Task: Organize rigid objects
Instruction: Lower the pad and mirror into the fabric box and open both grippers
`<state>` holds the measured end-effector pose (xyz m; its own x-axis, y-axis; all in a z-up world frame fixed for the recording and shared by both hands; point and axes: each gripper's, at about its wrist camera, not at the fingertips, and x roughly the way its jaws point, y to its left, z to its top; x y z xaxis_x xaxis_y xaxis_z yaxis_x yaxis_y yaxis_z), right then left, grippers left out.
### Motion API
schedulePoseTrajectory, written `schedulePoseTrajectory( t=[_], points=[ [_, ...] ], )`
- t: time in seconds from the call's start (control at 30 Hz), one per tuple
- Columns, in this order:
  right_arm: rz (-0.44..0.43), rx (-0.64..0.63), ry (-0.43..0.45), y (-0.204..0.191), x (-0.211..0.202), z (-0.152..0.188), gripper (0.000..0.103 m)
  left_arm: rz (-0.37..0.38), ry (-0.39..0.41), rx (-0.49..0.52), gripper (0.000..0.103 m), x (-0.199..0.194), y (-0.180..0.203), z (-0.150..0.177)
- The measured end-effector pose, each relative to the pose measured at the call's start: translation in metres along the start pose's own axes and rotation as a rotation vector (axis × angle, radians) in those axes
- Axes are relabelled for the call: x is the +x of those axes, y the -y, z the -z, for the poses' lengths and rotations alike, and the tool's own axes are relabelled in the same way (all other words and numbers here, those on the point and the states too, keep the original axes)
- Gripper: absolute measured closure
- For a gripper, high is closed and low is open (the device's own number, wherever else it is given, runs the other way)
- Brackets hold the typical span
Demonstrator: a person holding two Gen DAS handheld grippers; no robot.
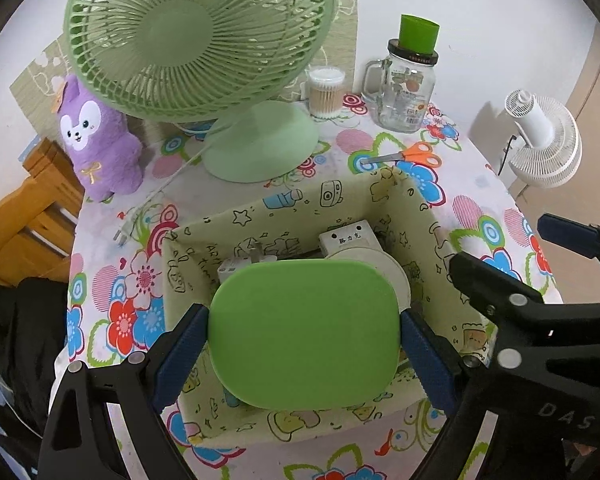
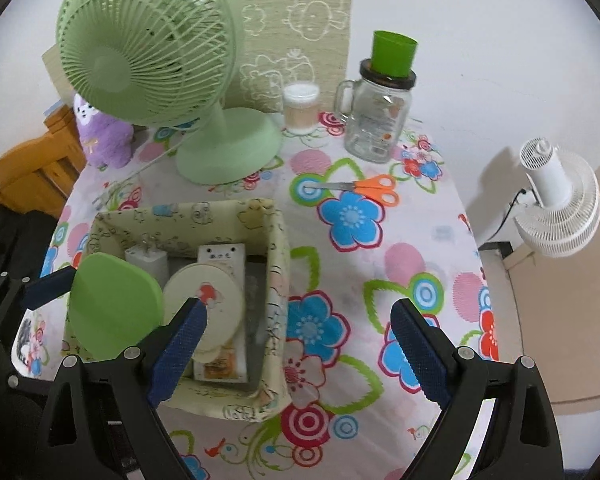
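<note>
Gripping the green lid [image 1: 306, 332] by its side edges, the left gripper [image 1: 304, 344] holds it tilted above the fabric box [image 1: 300, 204] near the tabletop's front edge. Only the right wrist view shows the right gripper [image 2: 300, 348] spread wide, nothing between its fingers, and the lid's long axis running up and down.

Matt smooth plastic green lid [image 1: 304, 332], knurled blue rubbery pads [image 1: 428, 364] on matt black plastic gripper arms, printed cloth bin [image 1: 432, 216], glossy floral tablecloth [image 2: 380, 248], clear glass jar [image 2: 378, 118], ribbed plastic fan [image 1: 196, 40], fuzzy plush toy [image 1: 100, 140].
</note>
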<state>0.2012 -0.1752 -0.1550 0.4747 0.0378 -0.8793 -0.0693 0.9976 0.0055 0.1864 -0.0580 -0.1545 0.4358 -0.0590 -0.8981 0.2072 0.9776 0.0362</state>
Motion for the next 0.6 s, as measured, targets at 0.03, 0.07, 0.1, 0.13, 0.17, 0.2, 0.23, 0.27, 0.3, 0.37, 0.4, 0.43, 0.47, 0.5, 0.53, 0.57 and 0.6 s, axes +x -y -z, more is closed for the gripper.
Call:
schedulePoseTrajectory(
  t=[0.03, 0.07, 0.1, 0.13, 0.17, 0.2, 0.23, 0.27, 0.3, 0.37, 0.4, 0.43, 0.47, 0.5, 0.53, 0.57, 0.6],
  points=[
    [0.002, 0.008, -0.003, 0.002, 0.001, 0.001, 0.008, 0.001, -0.002, 0.001, 0.008, 0.002, 0.001, -0.001],
    [0.002, 0.011, -0.006, 0.003, 0.002, 0.001, 0.008, 0.003, -0.004, 0.002, 0.008, 0.003, 0.001, -0.001],
    [0.002, 0.014, -0.008, 0.004, 0.002, 0.001, 0.008, 0.003, -0.006, 0.003, 0.008, 0.005, 0.001, -0.001],
    [0.004, 0.016, -0.010, 0.005, 0.003, 0.002, 0.008, 0.004, -0.008, 0.004, 0.008, 0.007, 0.001, -0.002],
    [0.004, 0.020, -0.010, 0.006, 0.004, 0.002, 0.008, 0.004, -0.011, 0.006, 0.008, 0.008, 0.001, -0.002],
    [0.004, 0.023, -0.012, 0.007, 0.004, 0.003, 0.008, 0.003, -0.012, 0.008, 0.008, 0.010, 0.002, -0.003],
    [0.003, 0.027, -0.015, 0.007, 0.005, 0.003, 0.008, 0.004, -0.015, 0.010, 0.008, 0.012, 0.002, -0.003],
    [0.002, 0.030, -0.018, 0.009, 0.006, 0.004, 0.008, 0.005, -0.017, 0.013, 0.008, 0.013, 0.003, -0.004],
    [0.003, 0.034, -0.020, 0.010, 0.007, 0.004, 0.008, 0.005, -0.018, 0.014, 0.008, 0.015, 0.003, -0.004],
    [0.004, 0.041, -0.026, 0.012, 0.010, 0.005, 0.008, 0.006, -0.022, 0.018, 0.008, 0.018, 0.004, -0.004],
    [0.005, 0.044, -0.028, 0.012, 0.011, 0.005, 0.008, 0.007, -0.024, 0.018, 0.008, 0.020, 0.004, -0.004],
    [0.007, 0.049, -0.032, 0.013, 0.013, 0.006, 0.008, 0.007, -0.027, 0.017, 0.008, 0.023, 0.004, -0.004],
    [0.007, 0.054, -0.036, 0.014, 0.014, 0.006, 0.008, 0.007, -0.030, 0.016, 0.008, 0.024, 0.004, -0.004],
    [0.007, 0.061, -0.040, 0.014, 0.016, 0.006, 0.008, 0.008, -0.033, 0.015, 0.008, 0.026, 0.004, -0.004],
    [0.007, 0.068, -0.043, 0.015, 0.017, 0.007, 0.008, 0.009, -0.037, 0.013, 0.008, 0.029, 0.004, -0.004],
    [0.003, 0.075, -0.047, 0.016, 0.019, 0.008, 0.008, 0.009, -0.040, 0.013, 0.008, 0.030, 0.003, -0.004],
    [-0.001, 0.079, -0.052, 0.016, 0.020, 0.009, 0.008, 0.010, -0.045, 0.014, 0.008, 0.033, 0.003, -0.004]
  ],
)
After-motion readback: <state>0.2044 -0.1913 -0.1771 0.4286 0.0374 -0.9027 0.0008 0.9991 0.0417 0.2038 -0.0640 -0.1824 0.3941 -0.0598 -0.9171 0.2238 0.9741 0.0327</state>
